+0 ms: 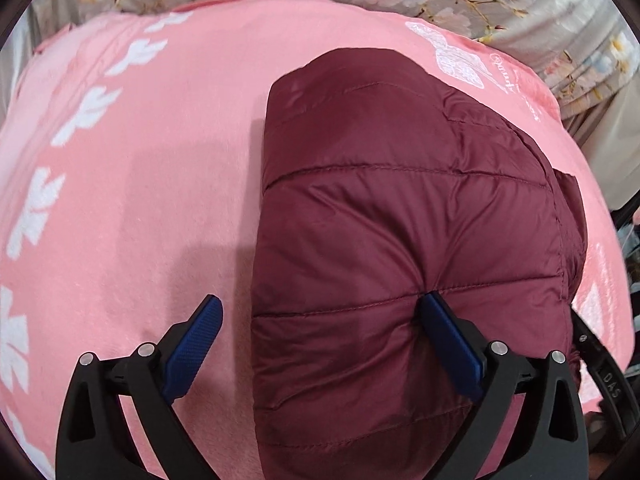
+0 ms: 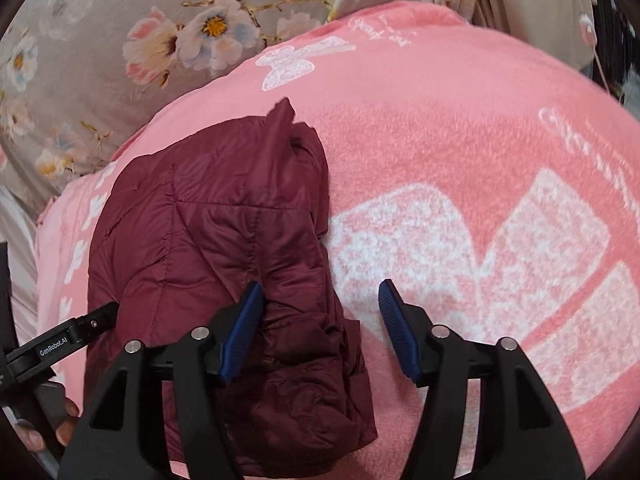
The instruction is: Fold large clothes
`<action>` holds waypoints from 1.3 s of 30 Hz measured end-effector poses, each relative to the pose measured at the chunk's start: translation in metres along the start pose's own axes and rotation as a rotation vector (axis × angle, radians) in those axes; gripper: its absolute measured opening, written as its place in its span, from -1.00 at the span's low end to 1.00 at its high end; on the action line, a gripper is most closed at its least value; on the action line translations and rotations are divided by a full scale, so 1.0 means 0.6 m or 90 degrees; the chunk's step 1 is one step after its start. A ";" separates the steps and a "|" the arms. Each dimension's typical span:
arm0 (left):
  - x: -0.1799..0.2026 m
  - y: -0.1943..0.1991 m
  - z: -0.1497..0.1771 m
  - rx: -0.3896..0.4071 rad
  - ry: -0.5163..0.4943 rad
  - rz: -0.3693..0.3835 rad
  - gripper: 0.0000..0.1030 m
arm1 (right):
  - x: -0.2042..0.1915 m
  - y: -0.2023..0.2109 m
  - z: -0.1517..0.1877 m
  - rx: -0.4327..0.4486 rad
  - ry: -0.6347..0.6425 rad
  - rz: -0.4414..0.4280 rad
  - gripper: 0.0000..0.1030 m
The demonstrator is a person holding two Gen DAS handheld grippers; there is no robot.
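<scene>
A maroon quilted puffer jacket (image 1: 400, 200) lies folded into a thick bundle on a pink blanket (image 1: 140, 160). My left gripper (image 1: 322, 300) stands open wide over the bundle's near left edge. Its left finger is above the blanket and its right fingertip (image 1: 434, 304) rests on the jacket, with no grip. In the right wrist view the jacket (image 2: 208, 240) sits at the left. My right gripper (image 2: 320, 288) is open across the jacket's right edge. Its left finger lies against the fabric and its right finger (image 2: 390, 300) is over the blanket.
The pink blanket (image 2: 440, 140) carries white butterfly and leaf prints and covers a bed. A grey floral sheet (image 2: 120, 40) lies beyond it. The left gripper's body (image 2: 60, 344) and a person's fingers (image 2: 64, 428) show at the lower left of the right wrist view.
</scene>
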State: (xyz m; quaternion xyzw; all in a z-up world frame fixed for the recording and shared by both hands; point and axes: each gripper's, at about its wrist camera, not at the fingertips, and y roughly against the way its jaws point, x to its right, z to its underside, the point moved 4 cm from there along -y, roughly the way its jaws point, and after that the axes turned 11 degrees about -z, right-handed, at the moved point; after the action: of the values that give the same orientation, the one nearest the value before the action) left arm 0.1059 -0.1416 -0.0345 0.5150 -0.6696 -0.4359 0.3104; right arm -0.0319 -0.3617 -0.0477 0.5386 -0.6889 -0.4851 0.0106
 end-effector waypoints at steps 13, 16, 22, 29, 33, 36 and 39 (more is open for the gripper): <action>0.002 -0.022 -0.006 -0.010 0.003 0.051 0.90 | 0.026 -0.022 -0.004 -0.001 -0.038 -0.076 0.30; 0.004 -0.030 -0.011 -0.011 0.003 0.070 0.90 | 0.021 -0.033 -0.010 -0.001 -0.032 -0.083 0.30; 0.007 -0.040 -0.019 -0.012 0.005 0.101 0.90 | 0.020 -0.048 -0.017 -0.012 -0.032 -0.108 0.21; 0.022 -0.011 -0.023 0.014 -0.028 0.116 0.47 | -0.001 -0.050 -0.029 -0.042 -0.030 -0.150 -0.66; 0.007 0.024 -0.033 0.043 -0.032 0.135 -0.18 | -0.025 -0.021 -0.039 -0.019 -0.002 -0.130 -0.77; -0.002 0.067 -0.046 0.087 -0.051 0.163 -0.37 | -0.056 0.012 -0.055 0.016 0.023 -0.135 -0.79; -0.006 0.112 -0.061 0.140 -0.078 0.165 -0.42 | -0.100 0.043 -0.076 0.054 0.064 -0.139 -0.80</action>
State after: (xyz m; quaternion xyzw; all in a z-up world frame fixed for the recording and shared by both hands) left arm 0.1105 -0.1421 0.0419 0.4276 -0.7917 -0.3473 0.2642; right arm -0.0012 -0.3479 0.0243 0.6340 -0.6446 -0.4261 -0.0304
